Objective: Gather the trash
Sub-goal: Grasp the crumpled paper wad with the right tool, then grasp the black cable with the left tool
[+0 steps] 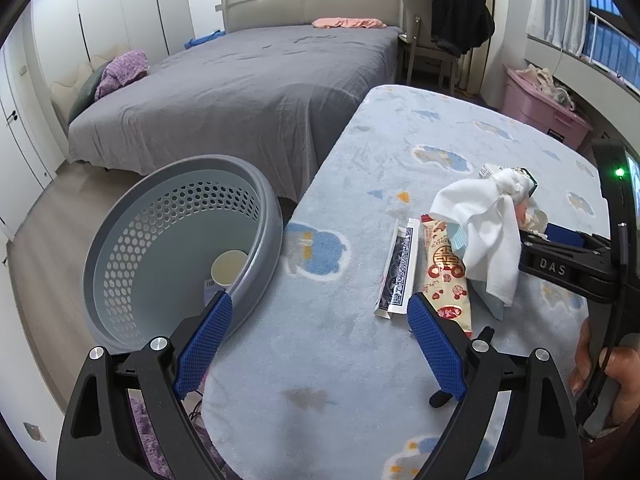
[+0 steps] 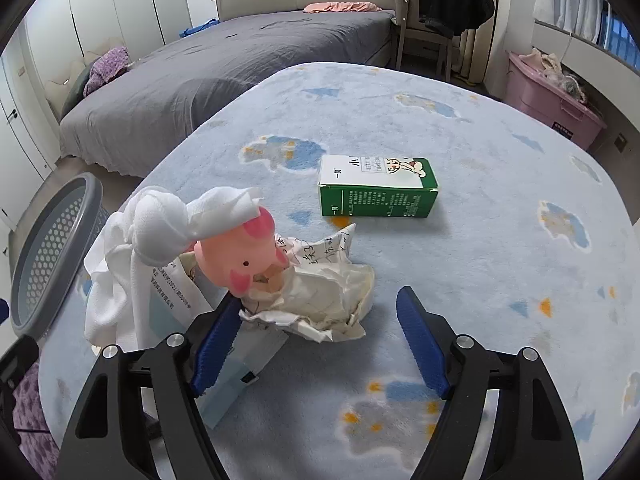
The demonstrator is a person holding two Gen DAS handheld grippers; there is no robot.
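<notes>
Left wrist view: the left gripper hovers with its blue fingers spread wide and empty over the pale blue, cloud-patterned tabletop. At the tabletop's left edge stands a grey perforated plastic basket containing a white paper cup. Ahead lie a blue patterned card packet and, just beside it, a red-and-cream snack wrapper; a white crumpled cloth rests partly over the wrapper.

Right wrist view: the right gripper is likewise spread wide and holds nothing. Crumpled cream paper with handwriting lies between its fingers, touching the left one. A pink pig-shaped toy sits against the paper beneath the white cloth. A green-and-white carton box lies on its side farther back, apart from the pile.
</notes>
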